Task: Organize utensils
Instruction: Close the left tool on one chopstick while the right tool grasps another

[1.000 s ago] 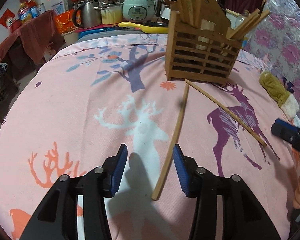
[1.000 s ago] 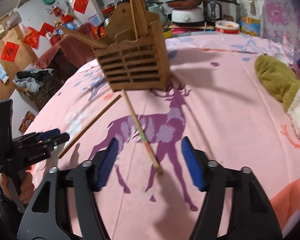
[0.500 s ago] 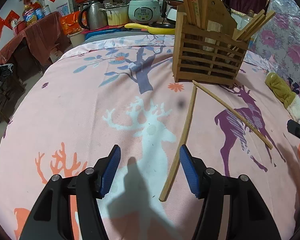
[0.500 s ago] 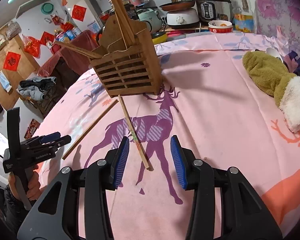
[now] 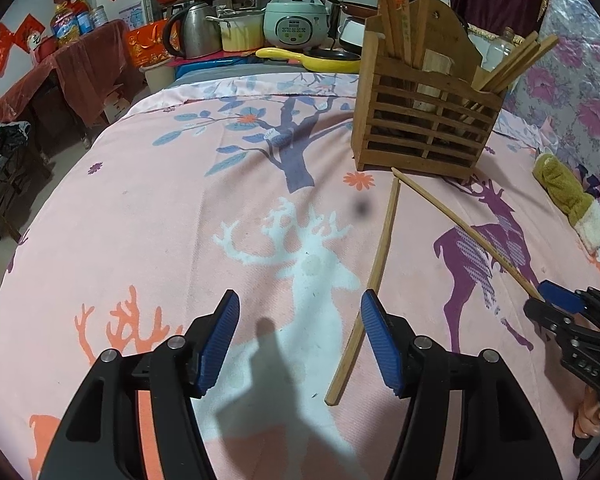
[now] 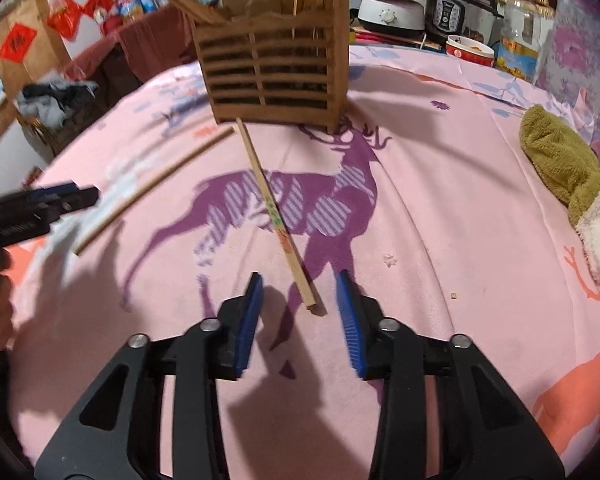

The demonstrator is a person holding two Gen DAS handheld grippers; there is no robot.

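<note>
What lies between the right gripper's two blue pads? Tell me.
The near end of the printed chopstick lies between the closing jaws of the right gripper, untouched, on the pink cloth, in the right wrist view.

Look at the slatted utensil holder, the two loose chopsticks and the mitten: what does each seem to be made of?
Slatted utensil holder: brown wood, matt, with visible slats and joints.
Loose chopsticks: pale wood or bamboo, unvarnished by the look; the second bears coloured print.
Mitten: olive fleece or plush with a fluffy white cuff, judging by its fuzzy nap.
</note>
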